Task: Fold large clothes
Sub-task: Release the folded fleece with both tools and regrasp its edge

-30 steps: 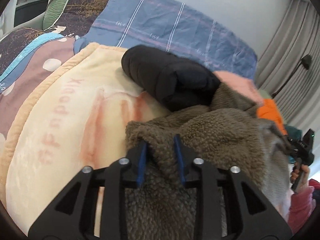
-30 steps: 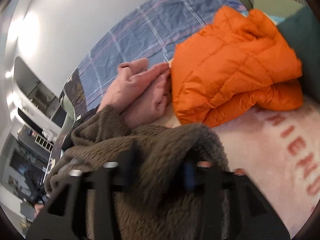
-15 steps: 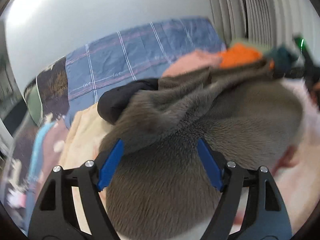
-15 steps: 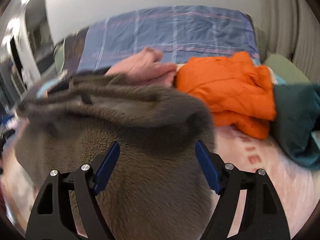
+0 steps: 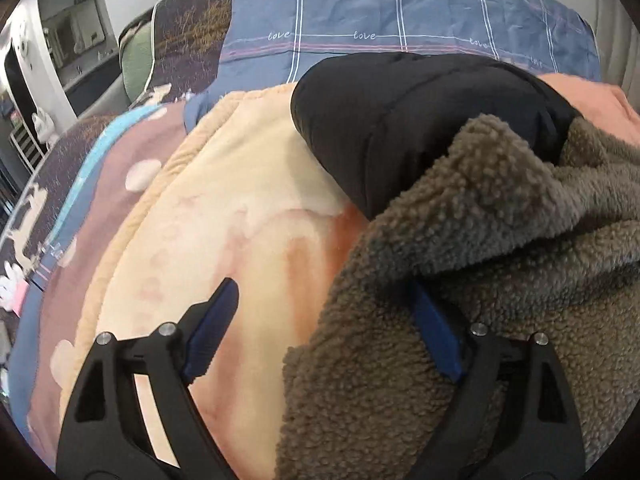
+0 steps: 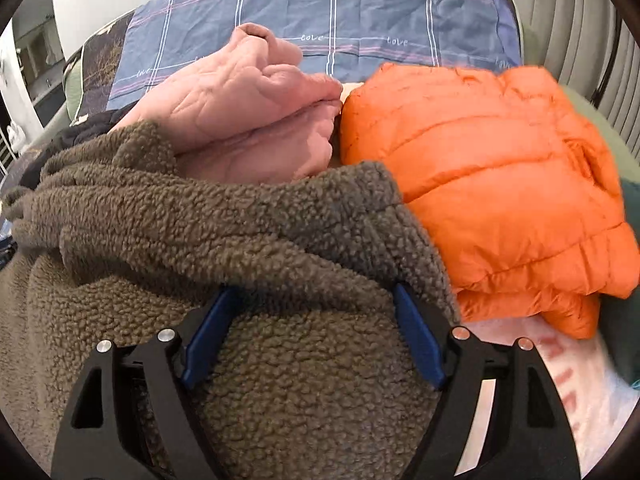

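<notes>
A brown fleece jacket [image 5: 500, 260] lies heaped on the bed, its folded top edge a thick roll [image 6: 240, 232]. My left gripper [image 5: 322, 292] sits at the fleece's left edge with its jaws opening wide. Its left pad [image 5: 212, 328] hangs over the cream blanket [image 5: 248, 200], and its right pad [image 5: 436, 332] is tucked beneath the fleece roll. My right gripper [image 6: 314, 292] stands open over the fleece's right part. Fleece lies between both its blue pads, and the roll covers their tips.
A folded black padded jacket [image 5: 420, 120] lies behind the fleece on the left, a folded pink garment [image 6: 248, 112] in the middle and a folded orange puffer jacket [image 6: 500, 180] on the right. Blue plaid bedding [image 6: 340, 8] runs along the back. Dark teal cloth [image 6: 630, 320] shows at the right edge.
Both grippers went from shut on the fleece to wide open. The fleece, lifted and blurred half a second ago, now rests on the bed with its top edge folded over.
</notes>
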A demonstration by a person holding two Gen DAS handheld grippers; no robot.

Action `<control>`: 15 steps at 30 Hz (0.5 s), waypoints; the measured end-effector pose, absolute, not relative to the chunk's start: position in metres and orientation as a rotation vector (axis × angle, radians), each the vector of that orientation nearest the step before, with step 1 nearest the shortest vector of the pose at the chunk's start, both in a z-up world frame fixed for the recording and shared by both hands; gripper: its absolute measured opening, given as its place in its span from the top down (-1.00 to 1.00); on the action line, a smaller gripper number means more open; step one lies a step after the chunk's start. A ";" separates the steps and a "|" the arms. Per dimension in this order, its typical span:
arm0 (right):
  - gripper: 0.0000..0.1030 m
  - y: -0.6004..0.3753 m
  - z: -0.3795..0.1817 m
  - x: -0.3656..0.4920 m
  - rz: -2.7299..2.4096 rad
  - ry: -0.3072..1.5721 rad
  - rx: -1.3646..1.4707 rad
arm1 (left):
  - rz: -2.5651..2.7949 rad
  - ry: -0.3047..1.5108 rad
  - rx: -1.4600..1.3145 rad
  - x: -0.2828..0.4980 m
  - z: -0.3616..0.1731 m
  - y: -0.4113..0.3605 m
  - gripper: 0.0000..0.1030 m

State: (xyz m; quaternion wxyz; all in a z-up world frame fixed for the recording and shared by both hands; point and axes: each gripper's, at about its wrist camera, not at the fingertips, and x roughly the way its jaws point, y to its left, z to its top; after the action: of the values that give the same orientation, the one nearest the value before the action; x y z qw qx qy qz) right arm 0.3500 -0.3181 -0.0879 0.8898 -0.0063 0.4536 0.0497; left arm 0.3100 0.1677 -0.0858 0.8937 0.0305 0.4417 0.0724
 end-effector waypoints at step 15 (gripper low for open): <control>-0.65 -0.419 -0.040 0.135 0.145 0.794 0.405 | -0.105 0.694 -0.196 0.100 -0.020 0.225 -0.65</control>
State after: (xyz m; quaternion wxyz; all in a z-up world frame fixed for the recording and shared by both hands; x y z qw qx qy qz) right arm 0.1352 -0.4189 -0.0398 0.8997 0.1955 0.3839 0.0699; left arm 0.0999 0.2246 -0.0200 0.9344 -0.0957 0.3393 -0.0515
